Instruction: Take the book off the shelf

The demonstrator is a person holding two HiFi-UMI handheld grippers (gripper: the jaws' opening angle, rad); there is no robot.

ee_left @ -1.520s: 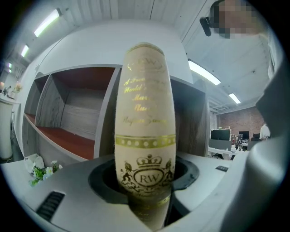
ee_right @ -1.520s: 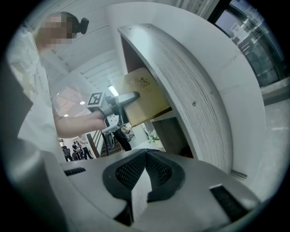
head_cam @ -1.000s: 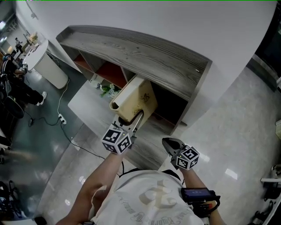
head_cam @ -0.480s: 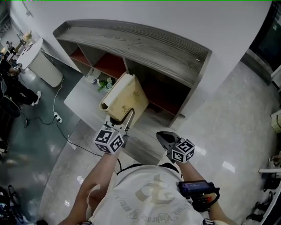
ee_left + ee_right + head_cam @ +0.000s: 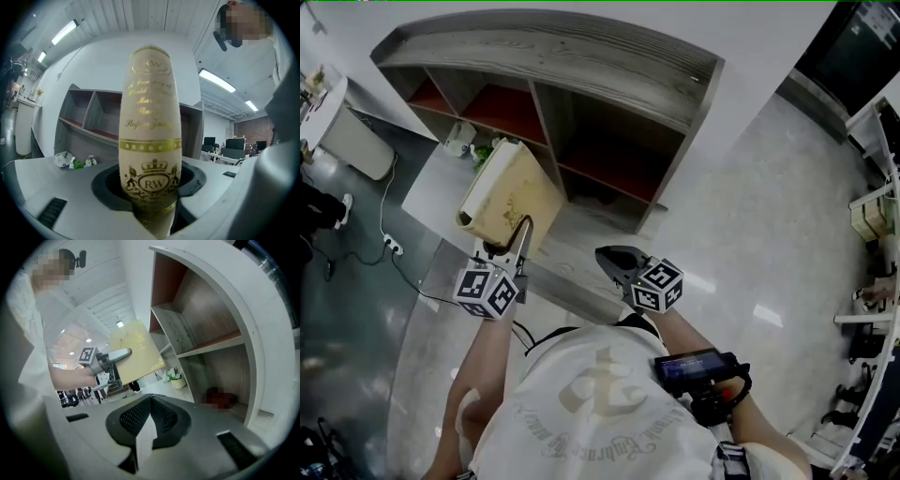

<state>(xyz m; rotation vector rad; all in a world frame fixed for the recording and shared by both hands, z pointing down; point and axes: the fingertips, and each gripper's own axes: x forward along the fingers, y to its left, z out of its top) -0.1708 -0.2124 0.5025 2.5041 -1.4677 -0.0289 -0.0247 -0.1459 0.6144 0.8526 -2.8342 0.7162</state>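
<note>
Book (image 5: 508, 197) sits clamped by its lower edge in my left hand-held gripper (image 5: 517, 246), spine toward that gripper's camera. My right hand-held gripper (image 5: 607, 255) is closed on nothing. I judge the removal done, since the book hangs clear of the shelf (image 5: 581, 56). Only setting it down remains. Beyond, a white bench (image 5: 431, 187) carries small flowers (image 5: 483, 150). A blurred dark red thing (image 5: 219, 398) lies low in the shelf, out of the way.
</note>
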